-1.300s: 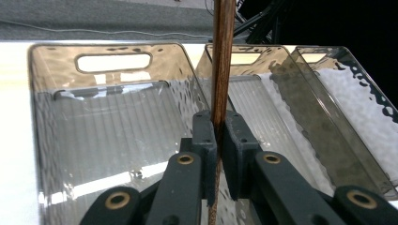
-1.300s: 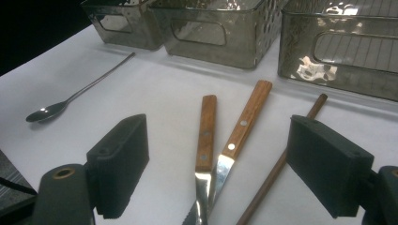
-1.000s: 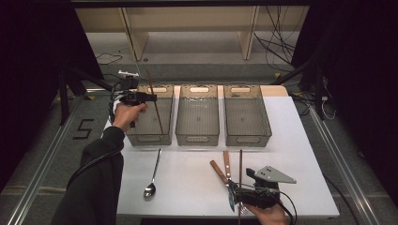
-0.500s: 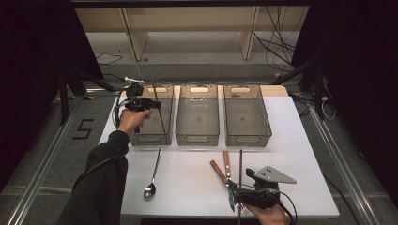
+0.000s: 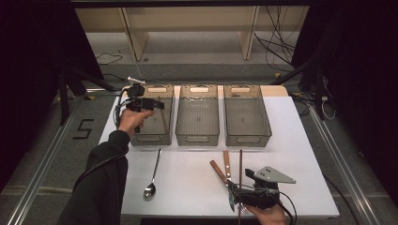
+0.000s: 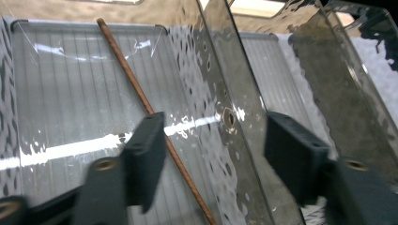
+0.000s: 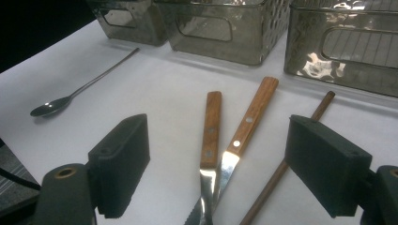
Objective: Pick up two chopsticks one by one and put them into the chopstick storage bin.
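Left tool (image 6: pixel 209 154) gapes above a chopstick (image 6: pixel 145 101), seemingly inside the bin (image 5: pixel 151 138).

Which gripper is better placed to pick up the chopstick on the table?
Right: the right gripper, open, sits beside the chopstick; the left gripper hovers over the far-left bin.

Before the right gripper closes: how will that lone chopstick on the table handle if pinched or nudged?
The chopstick looks thin, straight and wooden, so probably stiff and light. It seems round and lies flat on the smooth white table, so a nudge may roll it toward the knives. The right gripper stands open over both, so it could catch a knife too.
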### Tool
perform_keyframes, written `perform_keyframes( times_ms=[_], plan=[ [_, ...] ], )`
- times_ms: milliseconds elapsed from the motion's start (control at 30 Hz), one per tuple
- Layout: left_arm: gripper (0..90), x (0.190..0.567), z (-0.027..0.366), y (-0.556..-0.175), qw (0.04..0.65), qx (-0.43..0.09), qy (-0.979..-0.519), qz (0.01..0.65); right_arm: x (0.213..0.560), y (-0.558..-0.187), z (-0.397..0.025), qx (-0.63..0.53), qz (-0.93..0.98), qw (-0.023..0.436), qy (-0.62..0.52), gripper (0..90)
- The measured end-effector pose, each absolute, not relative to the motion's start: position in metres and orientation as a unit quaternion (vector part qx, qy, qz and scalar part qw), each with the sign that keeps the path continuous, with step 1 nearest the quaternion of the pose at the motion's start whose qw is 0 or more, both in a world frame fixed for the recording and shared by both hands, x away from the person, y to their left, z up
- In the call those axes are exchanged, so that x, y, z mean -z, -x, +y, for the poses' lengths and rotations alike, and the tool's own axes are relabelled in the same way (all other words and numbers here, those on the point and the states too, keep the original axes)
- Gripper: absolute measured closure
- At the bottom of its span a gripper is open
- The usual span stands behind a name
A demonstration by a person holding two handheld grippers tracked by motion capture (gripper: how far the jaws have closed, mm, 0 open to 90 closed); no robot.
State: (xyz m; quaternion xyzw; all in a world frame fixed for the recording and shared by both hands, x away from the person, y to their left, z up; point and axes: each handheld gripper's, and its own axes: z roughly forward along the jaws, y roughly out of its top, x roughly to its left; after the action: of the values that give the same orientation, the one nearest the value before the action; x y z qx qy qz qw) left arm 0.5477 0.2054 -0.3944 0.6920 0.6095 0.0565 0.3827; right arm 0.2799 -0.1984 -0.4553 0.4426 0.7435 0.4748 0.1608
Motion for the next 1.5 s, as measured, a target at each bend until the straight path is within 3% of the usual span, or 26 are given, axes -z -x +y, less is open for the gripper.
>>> perform_keyframes(
  times_ms=[133,433,700,967,1500],
  plan=[
    [27.7,0.394,0.206,-0.547,0.384,-0.054,-0.688,0.613,0.455,-0.280,-0.198,-0.475,0.744,0.160,-0.442,22.8],
    [22.0,0.381,0.203,-0.528,0.405,-0.063,-0.698,0.587,0.456,-0.280,-0.198,-0.466,0.745,0.166,-0.447,23.3],
    [20.2,0.371,0.201,-0.481,0.461,-0.059,-0.703,0.539,0.457,-0.283,-0.200,-0.442,0.749,0.166,-0.465,26.6],
    [19.4,0.395,0.197,-0.428,0.494,-0.060,-0.706,0.504,0.460,-0.289,-0.200,-0.400,0.757,0.171,-0.488,32.4],
    [17.5,0.425,0.179,-0.373,0.494,-0.091,-0.739,0.449,0.467,-0.300,-0.193,-0.313,0.796,0.169,-0.490,43.4]
  ],
)
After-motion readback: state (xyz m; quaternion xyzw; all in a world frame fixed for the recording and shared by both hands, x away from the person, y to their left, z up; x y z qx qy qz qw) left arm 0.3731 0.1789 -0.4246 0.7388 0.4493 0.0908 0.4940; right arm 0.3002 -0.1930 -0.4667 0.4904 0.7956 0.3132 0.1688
